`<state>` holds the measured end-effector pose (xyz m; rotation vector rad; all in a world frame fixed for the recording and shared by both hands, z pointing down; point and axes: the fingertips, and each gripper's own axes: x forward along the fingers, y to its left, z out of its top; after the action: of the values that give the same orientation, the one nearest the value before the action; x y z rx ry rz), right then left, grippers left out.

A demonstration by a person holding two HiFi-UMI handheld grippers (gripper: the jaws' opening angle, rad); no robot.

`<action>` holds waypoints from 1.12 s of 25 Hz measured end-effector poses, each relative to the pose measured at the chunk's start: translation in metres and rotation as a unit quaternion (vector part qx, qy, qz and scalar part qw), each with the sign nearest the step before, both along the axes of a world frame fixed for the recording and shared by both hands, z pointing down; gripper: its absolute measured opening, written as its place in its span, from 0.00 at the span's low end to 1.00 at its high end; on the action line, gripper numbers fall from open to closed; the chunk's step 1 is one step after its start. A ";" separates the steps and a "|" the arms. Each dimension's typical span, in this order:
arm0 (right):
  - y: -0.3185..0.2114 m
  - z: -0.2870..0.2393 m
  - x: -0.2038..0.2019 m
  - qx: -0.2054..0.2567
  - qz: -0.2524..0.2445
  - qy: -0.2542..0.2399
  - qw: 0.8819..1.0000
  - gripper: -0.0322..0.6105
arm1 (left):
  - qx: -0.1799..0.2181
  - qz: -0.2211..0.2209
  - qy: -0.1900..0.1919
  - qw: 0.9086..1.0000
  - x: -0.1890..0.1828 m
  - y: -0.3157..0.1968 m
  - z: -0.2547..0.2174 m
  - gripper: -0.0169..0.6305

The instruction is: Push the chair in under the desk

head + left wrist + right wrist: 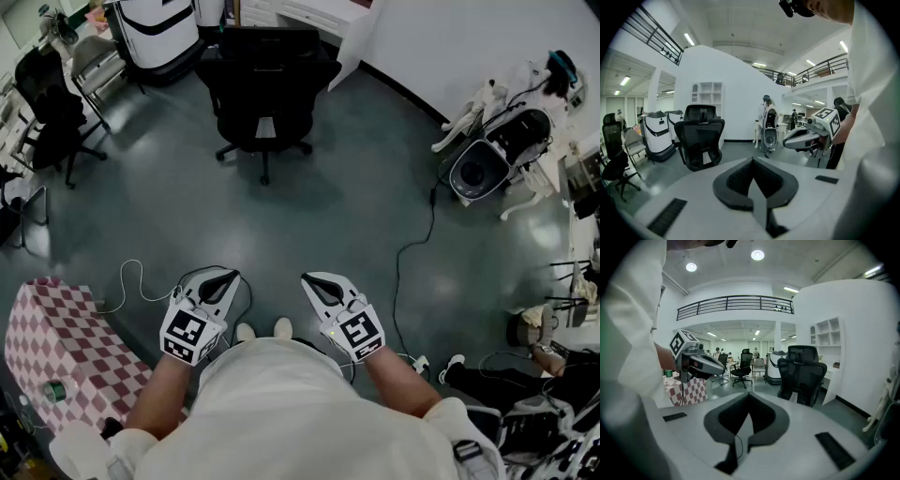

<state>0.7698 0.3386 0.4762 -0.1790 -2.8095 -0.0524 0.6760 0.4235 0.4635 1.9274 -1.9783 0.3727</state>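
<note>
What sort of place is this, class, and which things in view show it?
Probably a large open-plan office or workshop: a black swivel office chair on a bare grey floor, more office chairs behind, and a railed mezzanine overhead.

The top edge of the head view cuts off the white surface (314, 11) behind the chair (265, 89), possibly the desk (only a corner shows). The chair's wheeled base is hidden behind the left gripper (751, 161) and the right gripper (749, 395) in their own views.
</note>
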 end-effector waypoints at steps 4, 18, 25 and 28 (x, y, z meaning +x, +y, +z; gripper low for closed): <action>-0.016 -0.001 0.010 -0.002 0.008 0.002 1.000 0.05 | 0.003 0.002 -0.006 1.000 0.007 -0.020 -0.002 0.02; -0.045 0.011 -0.017 0.006 -0.024 0.006 1.000 0.05 | 0.000 -0.030 -0.012 0.999 -0.026 -0.045 0.008 0.02; -0.069 0.014 -0.072 0.065 -0.021 0.021 0.997 0.12 | 0.014 -0.017 -0.027 0.999 -0.091 -0.065 0.012 0.13; -0.080 0.009 -0.106 0.074 -0.007 0.029 0.997 0.12 | 0.024 -0.010 -0.026 0.999 -0.128 -0.074 0.008 0.13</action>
<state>0.6638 0.2583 0.4848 -0.1617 -2.7338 -0.2541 0.5482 0.3497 0.4718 1.9452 -2.0546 0.3758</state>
